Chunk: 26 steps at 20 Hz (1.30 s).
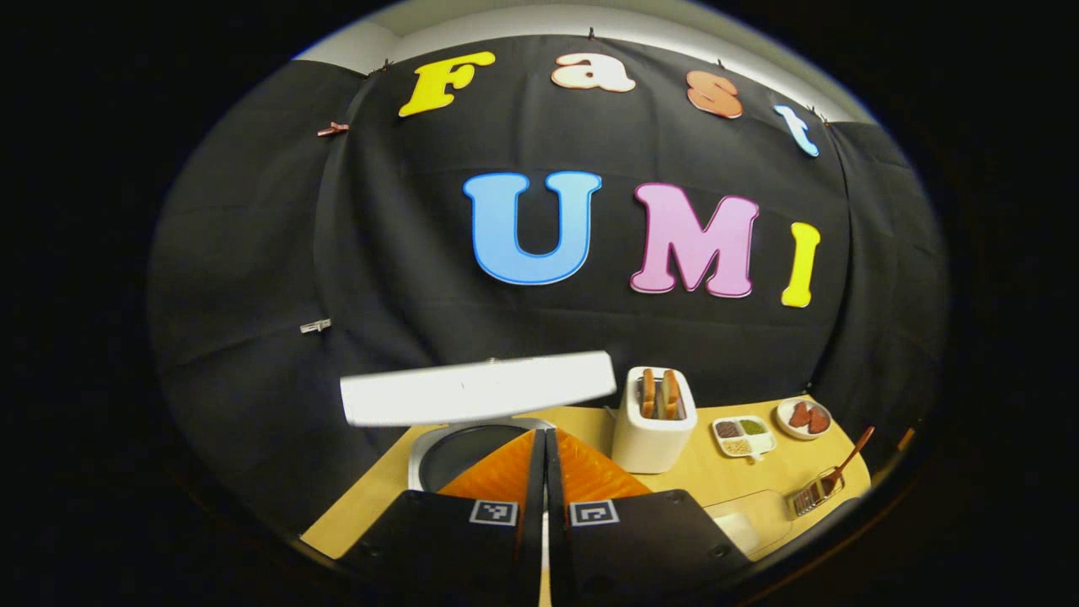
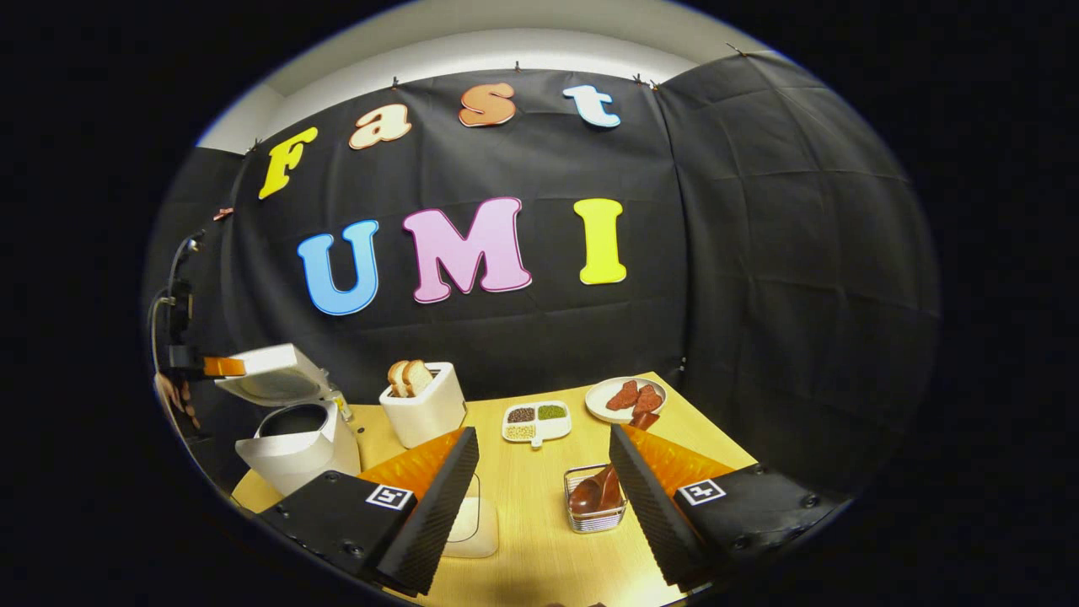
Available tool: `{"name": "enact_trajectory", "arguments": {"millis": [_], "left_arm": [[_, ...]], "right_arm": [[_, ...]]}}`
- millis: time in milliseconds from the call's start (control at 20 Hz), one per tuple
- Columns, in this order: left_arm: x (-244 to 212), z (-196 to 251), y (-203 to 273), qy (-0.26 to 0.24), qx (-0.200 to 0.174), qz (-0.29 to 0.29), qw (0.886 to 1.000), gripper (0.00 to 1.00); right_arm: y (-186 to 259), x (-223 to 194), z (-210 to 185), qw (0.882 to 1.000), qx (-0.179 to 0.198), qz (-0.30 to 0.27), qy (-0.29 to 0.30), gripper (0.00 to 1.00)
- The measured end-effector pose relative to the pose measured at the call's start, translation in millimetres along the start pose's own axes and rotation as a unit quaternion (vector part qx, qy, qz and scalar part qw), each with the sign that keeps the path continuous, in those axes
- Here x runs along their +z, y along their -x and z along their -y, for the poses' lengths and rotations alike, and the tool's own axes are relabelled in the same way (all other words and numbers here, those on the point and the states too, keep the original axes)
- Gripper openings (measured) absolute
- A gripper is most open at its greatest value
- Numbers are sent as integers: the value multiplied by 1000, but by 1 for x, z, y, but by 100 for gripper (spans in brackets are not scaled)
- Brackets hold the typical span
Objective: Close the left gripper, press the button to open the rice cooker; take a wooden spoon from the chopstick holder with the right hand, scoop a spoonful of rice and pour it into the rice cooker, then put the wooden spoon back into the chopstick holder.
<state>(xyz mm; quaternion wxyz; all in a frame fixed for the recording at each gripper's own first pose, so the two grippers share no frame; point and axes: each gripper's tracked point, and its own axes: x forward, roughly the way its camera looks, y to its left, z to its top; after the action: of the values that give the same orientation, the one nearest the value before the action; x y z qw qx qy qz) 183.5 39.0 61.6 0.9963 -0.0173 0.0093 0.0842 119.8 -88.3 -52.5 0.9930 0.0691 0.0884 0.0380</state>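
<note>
Ahead of the left hand-held gripper [image 1: 544, 472], the rice cooker [image 2: 295, 443] is white with a dark inner pot. The toaster [image 2: 424, 405] is white, its bread tan. The bench [image 2: 539, 523] is pale wood. The wooden spoon [image 2: 594, 491] looks reddish-brown, in a silvery wire chopstick holder [image 2: 595, 516].

Seen in the right gripper view: rice cooker [image 2: 295, 443] at far left of the surface [image 2: 539, 523], lid [image 2: 270, 371] raised. Toaster [image 2: 426, 405] just right of it, bread slices [image 2: 409, 375] in the slots. Further right, divided dish [image 2: 536, 422], then plate [image 2: 625, 399] near the back edge. Chopstick holder [image 2: 595, 499] in front, wooden spoon [image 2: 594, 491] inside. Left of the holder, possibly a rice container [image 2: 472, 523], partly hidden.
</note>
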Motion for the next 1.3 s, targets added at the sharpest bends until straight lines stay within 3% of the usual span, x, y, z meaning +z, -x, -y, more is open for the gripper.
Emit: {"name": "enact_trajectory", "arguments": {"millis": [350,450,500,550,600,650,800,850,1150,1300], "left_arm": [[-33,47,60,43,-24,-22,999,10],[-40,56,68,47,-25,-25,998,16],[-42,61,72,47,-25,-26,998,24],[-44,65,75,46,-25,-25,998,24],[-44,72,80,44,-32,-24,998,34],[-47,82,83,43,-42,-24,998,37],[-55,108,88,36,-60,-22,997,95],[-56,118,93,33,-65,-21,997,99],[-82,156,104,17,-55,-47,997,96],[-105,162,110,23,-35,-74,996,96]], "right_arm": [[-27,-10,24,1000,-2,-21,0,98],[-37,-13,38,1000,-8,-28,-2,98],[-42,-15,45,999,-10,-32,-4,98],[-47,-17,52,999,-11,-37,-6,98],[-53,-21,59,999,-13,-45,-7,98],[-59,-26,66,998,-16,-55,-10,99],[-78,-38,78,996,-13,-86,-36,98],[-84,-44,80,994,-13,-97,-40,99],[-129,-85,96,986,3,-158,-59,99],[-149,-107,99,979,12,-191,-75,99]]}}
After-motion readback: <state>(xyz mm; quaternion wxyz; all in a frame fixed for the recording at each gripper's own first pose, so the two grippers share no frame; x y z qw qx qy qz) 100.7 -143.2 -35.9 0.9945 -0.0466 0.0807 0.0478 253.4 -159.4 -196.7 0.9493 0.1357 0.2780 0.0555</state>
